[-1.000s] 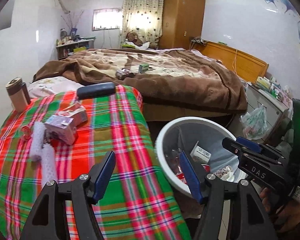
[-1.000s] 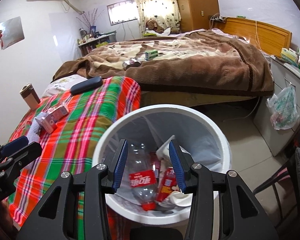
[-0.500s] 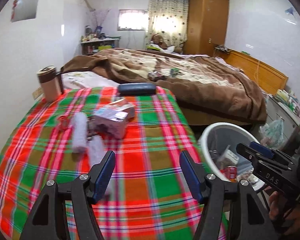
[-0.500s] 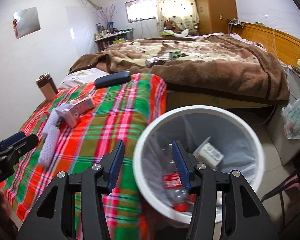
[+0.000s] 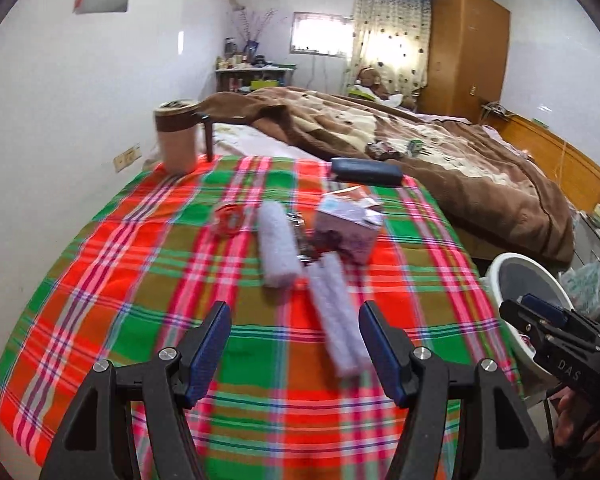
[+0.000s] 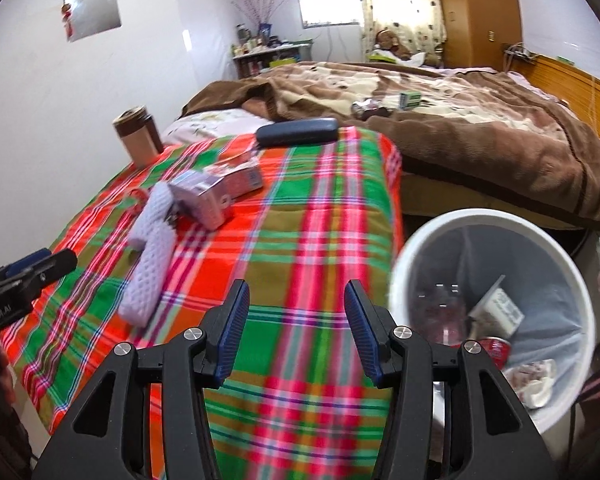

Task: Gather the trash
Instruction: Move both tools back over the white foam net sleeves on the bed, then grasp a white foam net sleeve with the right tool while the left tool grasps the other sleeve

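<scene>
- Foam sleeve, white netted packing, lies on the plaid tablecloth just ahead of the left gripper; it looks light, soft and crushable, best pinched across its middle.
- Both grippers, left and right gripper, stand wide and empty.
- A second earlier the white trash bin filled both views; now the table does.

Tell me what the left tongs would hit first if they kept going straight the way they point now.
Most likely the nearer white foam sleeve, which lies on the plaid cloth just ahead of the open left tongs, toward the right-hand finger. Depth is hard to judge through the fisheye, so they might touch the cloth first.
</scene>
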### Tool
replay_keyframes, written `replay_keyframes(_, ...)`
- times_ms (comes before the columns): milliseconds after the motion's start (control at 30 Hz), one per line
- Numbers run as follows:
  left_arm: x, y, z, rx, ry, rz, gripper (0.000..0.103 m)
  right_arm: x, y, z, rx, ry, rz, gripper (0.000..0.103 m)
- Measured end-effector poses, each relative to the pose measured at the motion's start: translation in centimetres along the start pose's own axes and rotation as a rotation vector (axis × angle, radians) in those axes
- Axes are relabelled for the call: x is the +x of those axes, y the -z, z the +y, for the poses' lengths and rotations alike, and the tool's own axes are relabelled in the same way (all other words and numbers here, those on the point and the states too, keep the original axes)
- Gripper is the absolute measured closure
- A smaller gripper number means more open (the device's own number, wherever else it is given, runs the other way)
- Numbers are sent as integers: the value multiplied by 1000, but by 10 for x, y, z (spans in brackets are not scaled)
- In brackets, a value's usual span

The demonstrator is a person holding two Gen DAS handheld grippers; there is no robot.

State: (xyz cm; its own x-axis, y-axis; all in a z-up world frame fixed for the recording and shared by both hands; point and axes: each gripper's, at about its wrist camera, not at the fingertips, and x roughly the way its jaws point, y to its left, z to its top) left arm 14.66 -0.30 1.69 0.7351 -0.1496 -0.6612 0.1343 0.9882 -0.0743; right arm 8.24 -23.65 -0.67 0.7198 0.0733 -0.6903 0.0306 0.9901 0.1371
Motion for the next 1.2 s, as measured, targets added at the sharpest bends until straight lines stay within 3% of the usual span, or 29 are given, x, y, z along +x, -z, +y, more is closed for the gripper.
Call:
replay_keyframes(167,9,-1,23,-25,-15,14,37,12,-3,24,-60,-18,28,52)
replay_keyframes(600,33,-16,54,-44,-18,37,37,45,-8,86,-119,-181,101,52)
replay_keyframes(867,57,-32,59,-37,10,57,37,66,-4,107,-189,-187,166,52)
replay_keyframes(933,62,-35,59,-34,13,65,37,69,-5,105,-186,-174,172,58)
replay_keyframes(1000,69,-38,59,-43,33,78,37,72,-5,103,-177,-167,179,74)
replay_keyframes(1200,89,-46,51,-36,55,106,37,72,-9,93,-135,-139,168,79)
